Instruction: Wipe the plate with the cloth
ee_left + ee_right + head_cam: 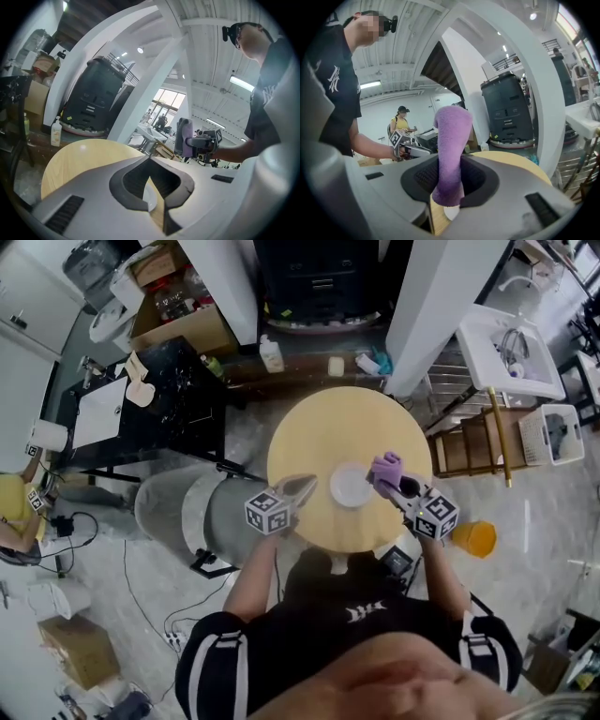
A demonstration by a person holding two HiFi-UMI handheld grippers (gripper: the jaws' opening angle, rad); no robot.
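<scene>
A small white plate [352, 486] lies on the round wooden table [319, 427], near its front edge. My right gripper [396, 487] hovers just right of the plate, shut on a purple cloth [386, 469] that sticks up from between its jaws. In the right gripper view the cloth [450, 150] stands upright in the jaws, with the plate [451, 212] below. My left gripper [306, 487] sits just left of the plate, shut and holding nothing. The left gripper view shows a sliver of the plate [149, 199] under its jaws and the cloth [183, 136] across from it.
Right of the table stand a white sink [511, 352], a wooden rack [473, 442], a white basket [551, 432] and an orange container [473, 538]. A grey cylinder [187, 507] lies at the left, a black bench [178, 395] behind it. A bottle [272, 354] stands beyond the table.
</scene>
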